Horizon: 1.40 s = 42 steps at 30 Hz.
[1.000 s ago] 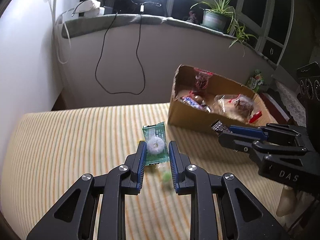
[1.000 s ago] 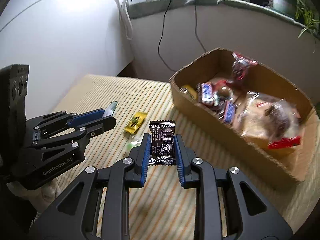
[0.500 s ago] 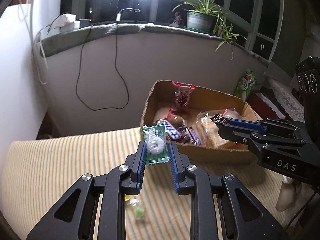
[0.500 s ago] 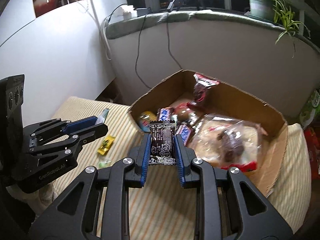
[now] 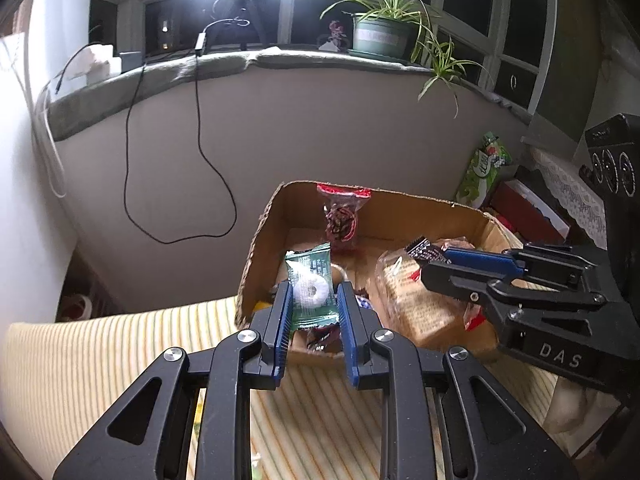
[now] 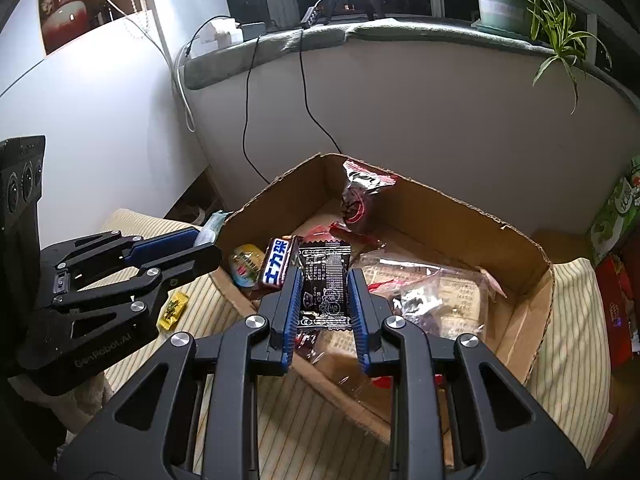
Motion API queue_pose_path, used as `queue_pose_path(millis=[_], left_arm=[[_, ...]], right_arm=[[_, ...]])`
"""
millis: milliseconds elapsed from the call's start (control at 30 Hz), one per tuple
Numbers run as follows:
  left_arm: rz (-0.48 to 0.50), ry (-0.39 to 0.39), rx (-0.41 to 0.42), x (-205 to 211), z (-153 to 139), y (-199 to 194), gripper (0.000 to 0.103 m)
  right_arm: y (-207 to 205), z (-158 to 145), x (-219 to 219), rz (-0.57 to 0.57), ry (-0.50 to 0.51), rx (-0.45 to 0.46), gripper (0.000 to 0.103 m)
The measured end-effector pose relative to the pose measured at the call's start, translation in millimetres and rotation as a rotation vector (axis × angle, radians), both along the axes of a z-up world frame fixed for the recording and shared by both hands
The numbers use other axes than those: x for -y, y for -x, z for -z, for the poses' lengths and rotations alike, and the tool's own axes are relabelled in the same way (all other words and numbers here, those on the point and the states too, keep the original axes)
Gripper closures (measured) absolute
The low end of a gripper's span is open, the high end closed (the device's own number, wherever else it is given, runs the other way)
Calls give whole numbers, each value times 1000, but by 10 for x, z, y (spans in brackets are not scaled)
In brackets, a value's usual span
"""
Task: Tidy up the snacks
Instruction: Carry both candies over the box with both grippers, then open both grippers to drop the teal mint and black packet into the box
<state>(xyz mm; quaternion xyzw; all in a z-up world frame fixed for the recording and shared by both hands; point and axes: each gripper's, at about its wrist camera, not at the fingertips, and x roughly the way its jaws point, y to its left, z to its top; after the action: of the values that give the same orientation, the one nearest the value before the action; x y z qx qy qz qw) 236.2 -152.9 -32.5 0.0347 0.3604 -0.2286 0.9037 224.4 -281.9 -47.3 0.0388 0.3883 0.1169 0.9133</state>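
Note:
My left gripper (image 5: 313, 300) is shut on a green candy packet (image 5: 311, 290) with a white ring sweet inside, held above the near-left corner of the cardboard box (image 5: 256, 256). My right gripper (image 6: 325, 292) is shut on a black snack packet (image 6: 325, 286), held over the box (image 6: 520, 316) near its front wall. Each gripper shows in the other's view: the right one (image 5: 430, 256) at the right, the left one (image 6: 208, 236) at the left. Inside the box lie a clear bag of bread (image 5: 416, 300), a red-topped bag (image 6: 360, 196), a chocolate bar (image 6: 276, 264) and a round sweet (image 6: 246, 266).
The box stands on a yellow striped cloth (image 5: 100, 360). A yellow candy (image 6: 173, 309) lies on the cloth left of the box. Behind runs a curved grey wall with a hanging black cable (image 5: 200, 160) and a potted plant (image 5: 380, 32). A green bag (image 5: 484, 168) stands at the right.
Both grippers moved forward together from above the striped cloth to above the box, each still holding its packet. The loose candies on the cloth have dropped out of the left view.

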Motion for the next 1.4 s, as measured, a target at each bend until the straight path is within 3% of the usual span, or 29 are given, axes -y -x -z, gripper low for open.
queue_pose_path(millis=[1000, 1067, 1200, 1400], left_arm=[[13, -13, -19, 142, 68, -137, 80], [10, -12, -17, 130, 58, -132, 75], [7, -9, -14, 106, 41, -126, 74], [-2, -2, -5, 48, -11, -63, 66]], right_arm=[[-99, 130, 156, 44, -10, -33, 78], [-94, 126, 167, 50, -10, -32, 77], [-62, 90, 155, 54, 6, -12, 46], [-18, 49, 140, 68, 25, -3, 33]])
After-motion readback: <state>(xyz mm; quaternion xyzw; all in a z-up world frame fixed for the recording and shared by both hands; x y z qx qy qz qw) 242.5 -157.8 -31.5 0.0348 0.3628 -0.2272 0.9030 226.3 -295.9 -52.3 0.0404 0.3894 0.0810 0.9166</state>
